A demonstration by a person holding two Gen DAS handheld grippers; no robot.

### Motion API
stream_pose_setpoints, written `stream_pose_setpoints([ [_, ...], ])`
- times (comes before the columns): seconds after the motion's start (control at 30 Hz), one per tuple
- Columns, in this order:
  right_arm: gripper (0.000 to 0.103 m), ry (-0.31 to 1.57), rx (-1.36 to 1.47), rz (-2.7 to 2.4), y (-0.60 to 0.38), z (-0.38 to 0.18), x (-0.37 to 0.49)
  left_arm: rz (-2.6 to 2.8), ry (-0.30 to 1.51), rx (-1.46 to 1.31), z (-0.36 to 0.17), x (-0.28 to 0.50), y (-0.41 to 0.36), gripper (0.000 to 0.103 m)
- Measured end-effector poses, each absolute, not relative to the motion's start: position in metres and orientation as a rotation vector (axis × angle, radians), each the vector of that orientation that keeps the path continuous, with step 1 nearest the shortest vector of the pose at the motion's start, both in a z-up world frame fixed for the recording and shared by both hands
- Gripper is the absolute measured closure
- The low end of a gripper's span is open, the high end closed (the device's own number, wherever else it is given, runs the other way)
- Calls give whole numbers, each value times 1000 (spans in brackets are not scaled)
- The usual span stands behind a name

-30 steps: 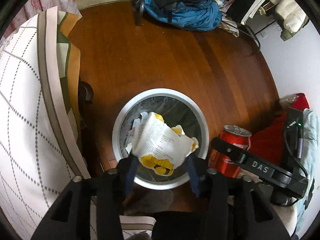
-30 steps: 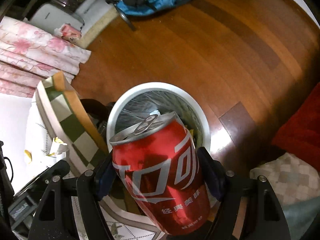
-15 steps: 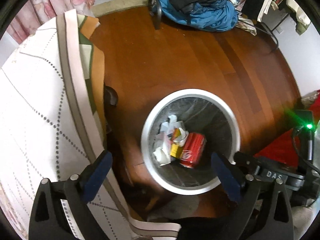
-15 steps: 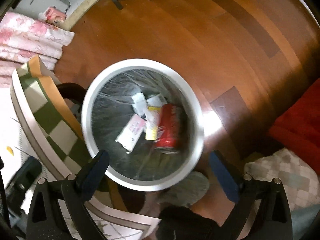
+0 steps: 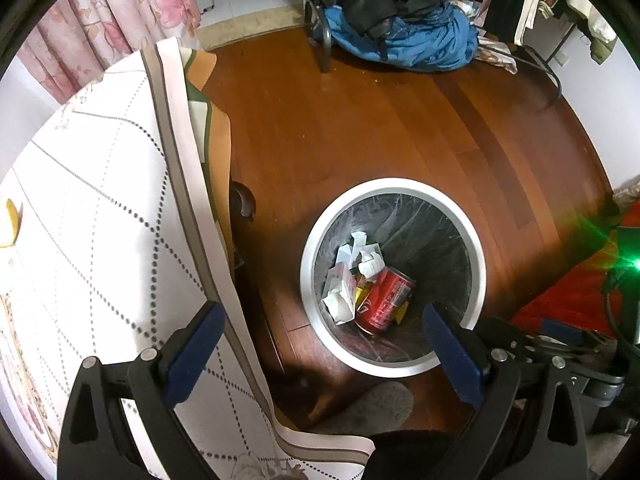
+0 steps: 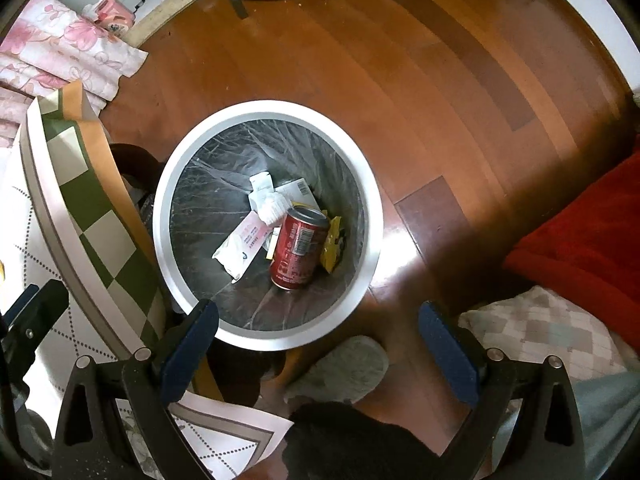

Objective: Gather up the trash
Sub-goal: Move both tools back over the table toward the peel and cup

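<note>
Hovering above the bin [image 6: 267, 332], the left gripper [image 5: 320, 334] and right gripper [image 6: 316, 328] are both spread and empty. Down inside lie the can [image 6: 298, 254], light, slick, easily dented, best pinched across its middle, and soft crumpled paper [image 5: 370, 264].

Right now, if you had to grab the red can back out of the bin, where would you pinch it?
Probably across its round middle. The red can lies tilted on its side among papers at the bottom of the white bin, so the right gripper, jaws open, should come straight down from above, fingers on either side of the body, not the ends.
</note>
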State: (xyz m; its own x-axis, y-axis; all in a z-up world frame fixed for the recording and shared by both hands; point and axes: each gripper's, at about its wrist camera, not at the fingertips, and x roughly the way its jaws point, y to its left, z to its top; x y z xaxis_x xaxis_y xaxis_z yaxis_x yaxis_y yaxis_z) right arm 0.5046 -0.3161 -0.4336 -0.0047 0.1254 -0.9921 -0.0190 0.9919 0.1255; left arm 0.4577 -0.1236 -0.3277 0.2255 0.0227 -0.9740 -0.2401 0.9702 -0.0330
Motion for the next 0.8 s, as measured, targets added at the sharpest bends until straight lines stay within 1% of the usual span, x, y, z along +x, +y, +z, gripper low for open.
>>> stream_pose_setpoints([
  [0.27, 2, 1493, 67, 120, -323, -387, 487, 186, 1260, -189, -289, 437, -124, 2],
  [0.57, 2, 1348, 81, 161, -315, -299, 460, 225, 1129, -181, -217, 409, -114, 2],
  [0.8, 2, 1223, 97, 242, -273, -222, 443, 304, 1011, -250, -162, 382, -61, 2],
])
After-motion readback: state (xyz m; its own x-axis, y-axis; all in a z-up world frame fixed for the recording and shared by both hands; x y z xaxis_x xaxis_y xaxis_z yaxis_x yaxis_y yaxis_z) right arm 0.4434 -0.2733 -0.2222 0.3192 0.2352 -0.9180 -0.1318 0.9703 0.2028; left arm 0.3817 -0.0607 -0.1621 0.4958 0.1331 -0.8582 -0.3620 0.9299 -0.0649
